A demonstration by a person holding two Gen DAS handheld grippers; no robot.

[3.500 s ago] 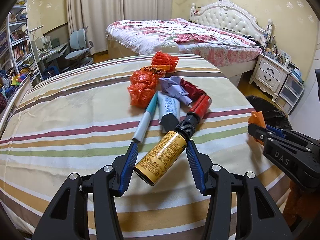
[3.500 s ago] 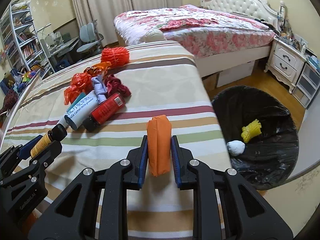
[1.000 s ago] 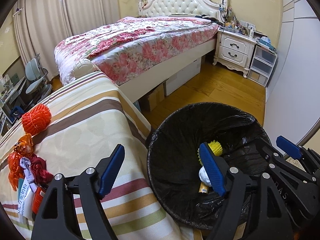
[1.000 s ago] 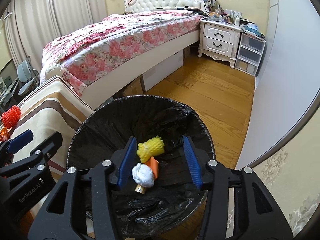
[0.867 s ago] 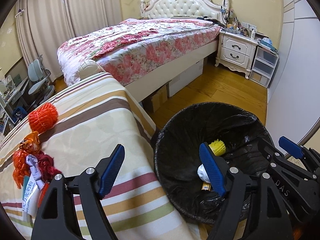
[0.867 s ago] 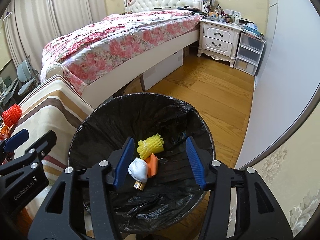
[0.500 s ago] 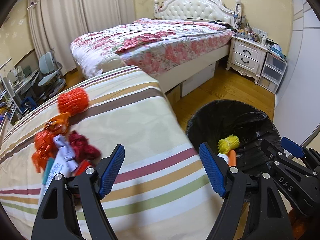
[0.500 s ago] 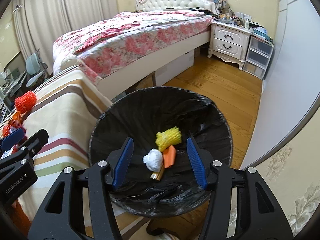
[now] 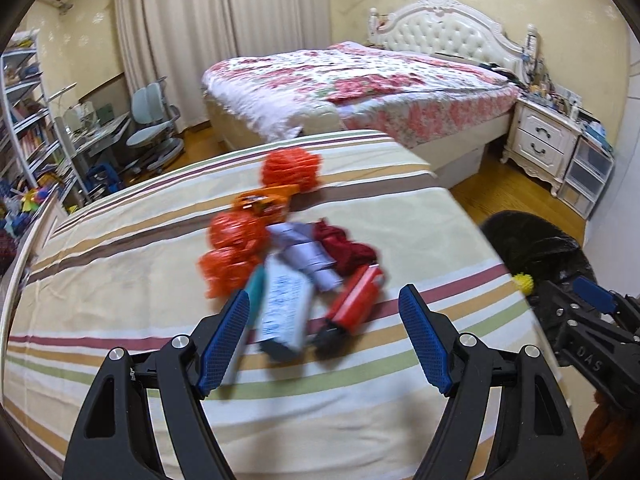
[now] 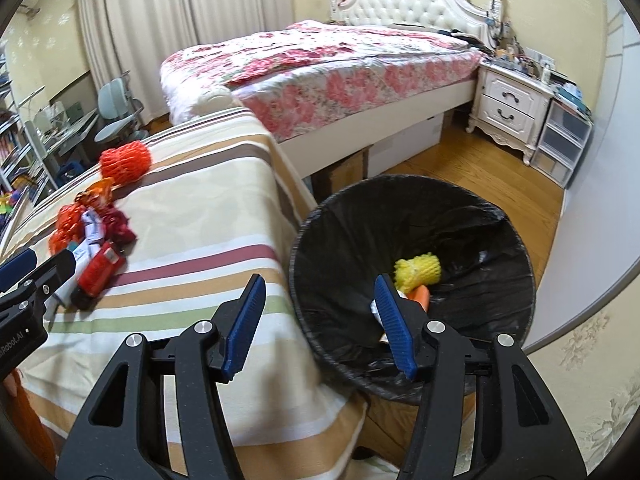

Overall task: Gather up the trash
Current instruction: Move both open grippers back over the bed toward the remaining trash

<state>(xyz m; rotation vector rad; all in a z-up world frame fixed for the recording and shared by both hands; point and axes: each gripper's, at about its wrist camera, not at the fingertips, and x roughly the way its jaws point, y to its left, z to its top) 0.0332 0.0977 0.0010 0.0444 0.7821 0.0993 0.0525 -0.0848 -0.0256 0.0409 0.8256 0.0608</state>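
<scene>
Both empty: left gripper point(image 9: 324, 332) agape over red bottle point(image 9: 354, 306); right gripper point(image 10: 320, 320) agape beside bin point(image 10: 516, 248)

A blurred heap of trash — red bottle point(image 9: 356, 300), white tube point(image 9: 285, 310), orange netting point(image 9: 234, 256) — is seen lying ahead of the left claw, while yellow netting point(image 10: 418, 268) is held in the black-lined bin point(image 10: 516, 248) beyond the right claw.

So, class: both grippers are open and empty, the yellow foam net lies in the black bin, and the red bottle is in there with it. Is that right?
Not quite. The red bottle lies on the striped bedspread, as the right wrist view shows. The rest holds: left gripper and right gripper are open and empty, and the yellow foam net lies in the black bin.
</scene>
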